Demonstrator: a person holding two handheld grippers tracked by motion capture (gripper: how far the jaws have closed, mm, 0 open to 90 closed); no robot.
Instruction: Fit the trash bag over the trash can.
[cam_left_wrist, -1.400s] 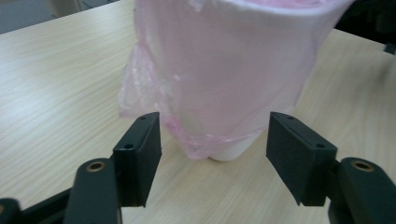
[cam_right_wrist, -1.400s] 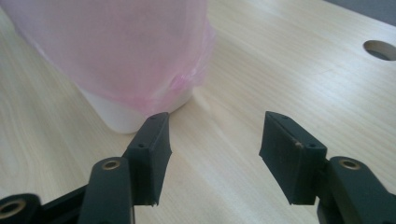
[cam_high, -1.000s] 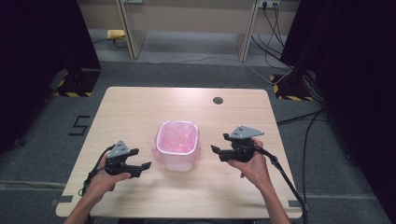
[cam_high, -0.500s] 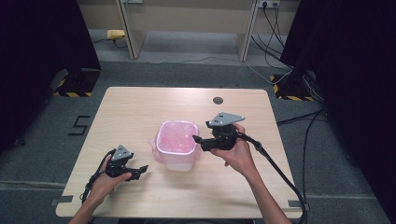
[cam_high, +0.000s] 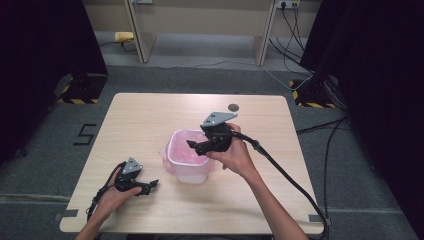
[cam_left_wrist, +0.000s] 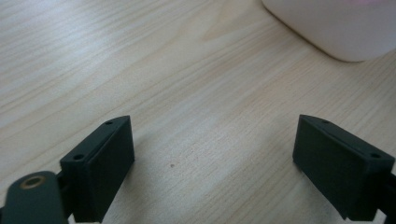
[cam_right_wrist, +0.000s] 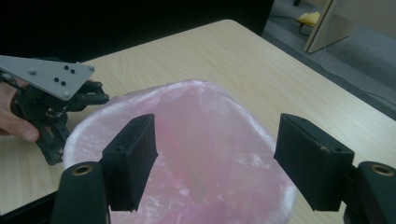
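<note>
A small white bin (cam_high: 189, 170) lined with a pink plastic bag (cam_right_wrist: 210, 154) stands in the middle of the wooden table (cam_high: 150, 115). My right gripper (cam_high: 194, 146) hovers over the bin's far-right rim, open, jaws pointing left across the mouth. In the right gripper view its jaws (cam_right_wrist: 215, 158) frame the bag's opening with nothing between them. My left gripper (cam_high: 150, 186) rests low on the table to the left of the bin, open and empty. The left gripper view has its jaws (cam_left_wrist: 212, 163) wide apart over bare wood, with the bin's white base (cam_left_wrist: 336, 28) ahead.
A dark round grommet (cam_high: 233, 107) sits near the table's far edge. Cables trail from both grippers off the near edge, the right one (cam_high: 285, 175) crossing the table's right side. Grey floor and dark curtains surround the table.
My right gripper has swung left from the table's right side and risen over the bin's mouth. The left gripper has dropped slightly toward the near edge and stayed open.
</note>
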